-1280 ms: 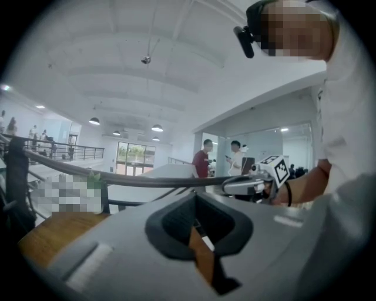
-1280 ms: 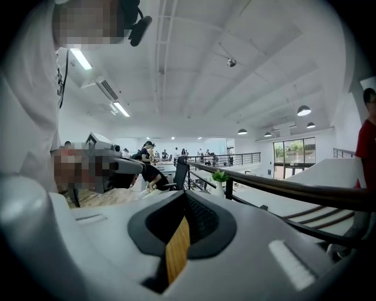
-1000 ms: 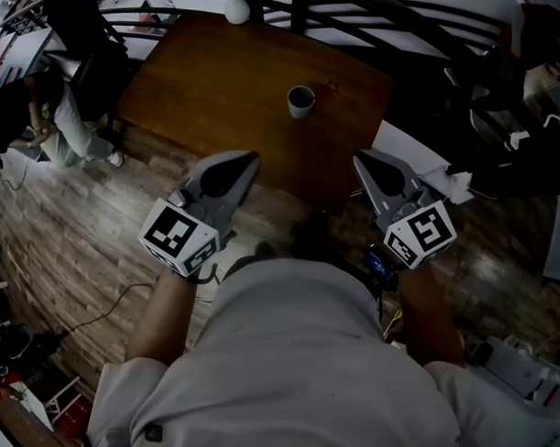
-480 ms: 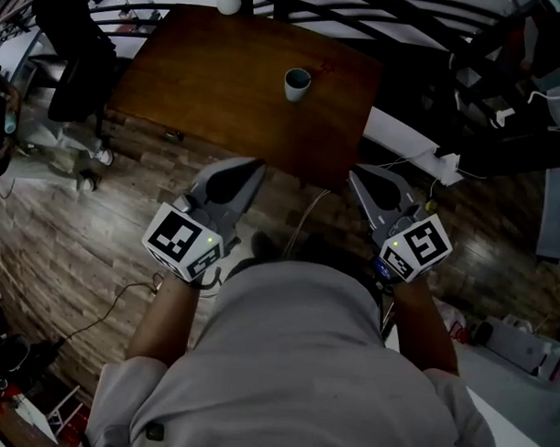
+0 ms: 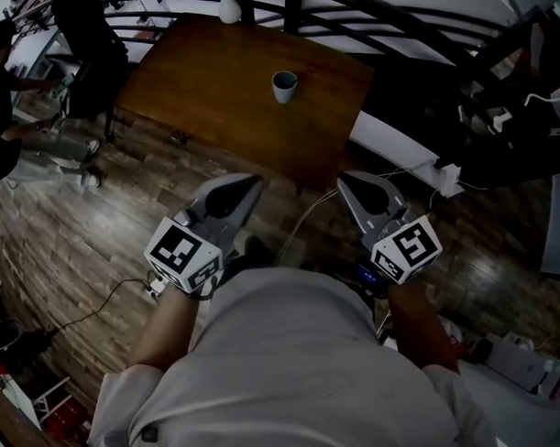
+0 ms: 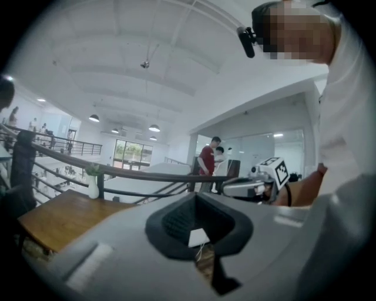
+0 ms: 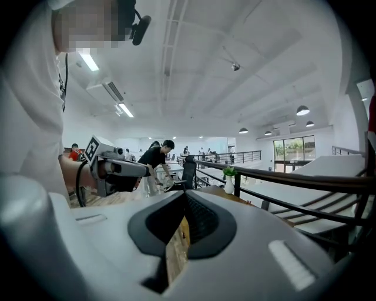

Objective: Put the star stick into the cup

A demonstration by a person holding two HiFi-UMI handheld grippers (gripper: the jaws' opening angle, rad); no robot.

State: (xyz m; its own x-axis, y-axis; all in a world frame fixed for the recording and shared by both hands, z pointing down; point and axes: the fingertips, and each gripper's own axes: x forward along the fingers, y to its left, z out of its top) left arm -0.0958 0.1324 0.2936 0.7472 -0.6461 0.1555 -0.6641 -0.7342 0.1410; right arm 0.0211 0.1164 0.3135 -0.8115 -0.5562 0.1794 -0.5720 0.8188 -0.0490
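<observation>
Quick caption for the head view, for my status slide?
Person stands back from the wooden table and its cup, left hand-held gripper and right hand-held gripper both shut.

I see the cup [image 5: 284,85] as a small, pale blue-grey one with a dark inside. It stands upright, mouth up, on the brown wooden desk [image 5: 211,87], right of the desk's middle and toward its far edge. A faint reddish speck just right of the cup may be the star stick [image 5: 308,71], lying on the desk; it is too small for me to tell.
</observation>
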